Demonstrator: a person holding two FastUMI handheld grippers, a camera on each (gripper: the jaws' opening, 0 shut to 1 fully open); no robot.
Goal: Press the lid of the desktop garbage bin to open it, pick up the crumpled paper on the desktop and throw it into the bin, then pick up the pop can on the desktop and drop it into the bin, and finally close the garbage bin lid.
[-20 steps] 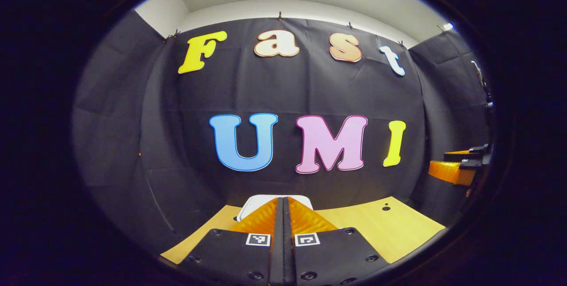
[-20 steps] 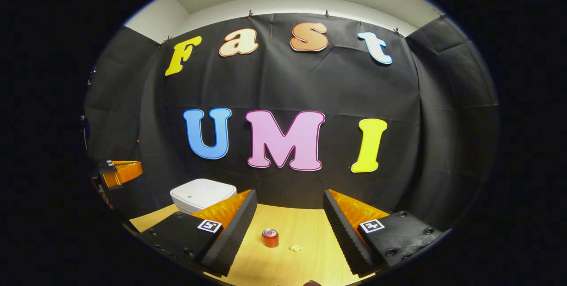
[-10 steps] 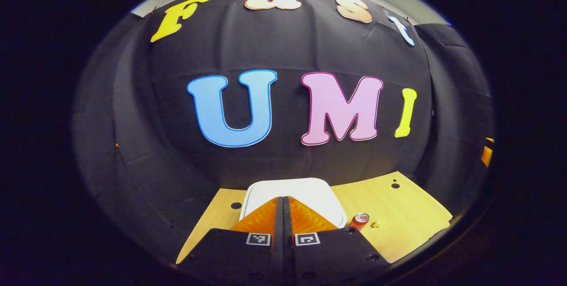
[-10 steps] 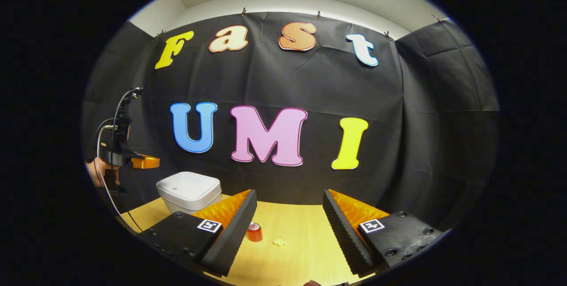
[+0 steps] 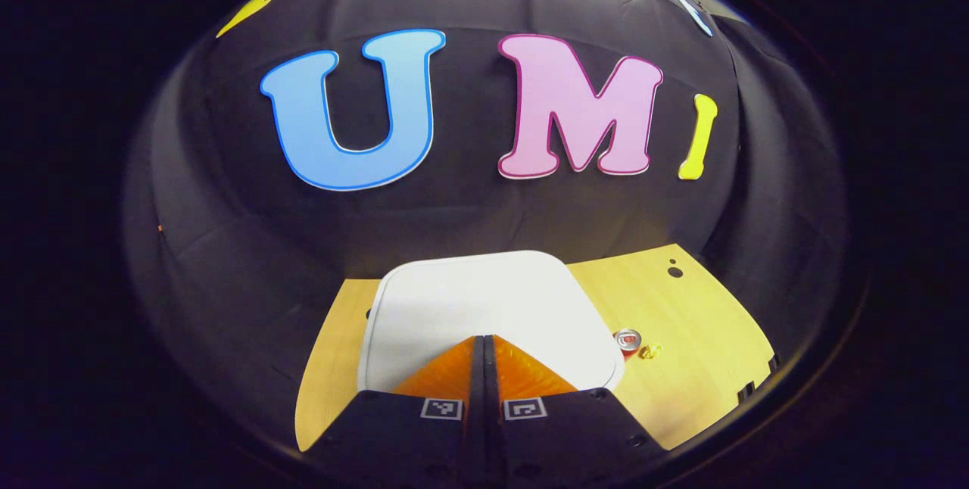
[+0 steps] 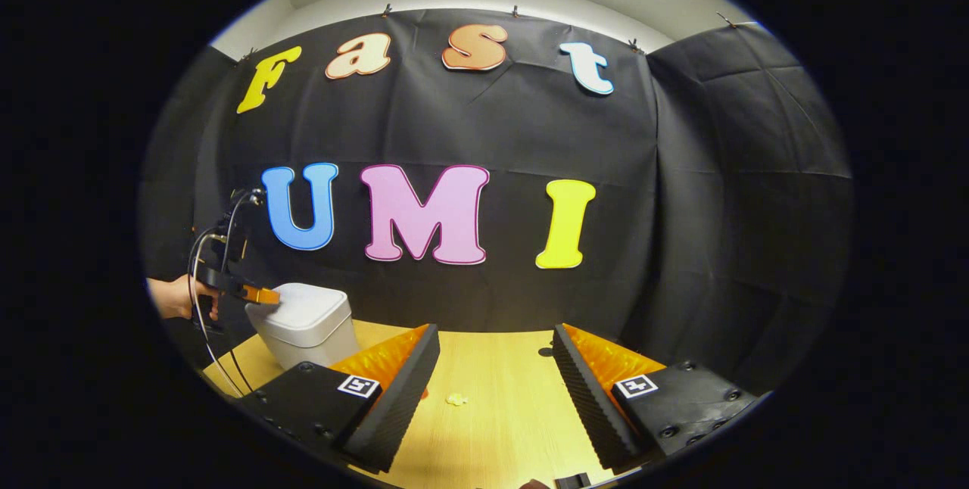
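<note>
The white bin stands with its lid closed right under my left gripper, which is shut with nothing in it. In the right gripper view the left gripper, held by a hand, has its tips at the top of the bin; contact is unclear. The pop can stands upright just right of the bin. The small yellow crumpled paper lies beside it. My right gripper is open above the table, with the crumpled paper lying ahead between its fingers.
The wooden table runs back to the black cloth wall. It has a small dark hole at the back right, also seen as a dark hole in the right gripper view. A cable hangs from the left gripper.
My left gripper has moved forward and down over the bin lid, staying shut. The right gripper view has swung right; the can has slipped behind its left finger.
</note>
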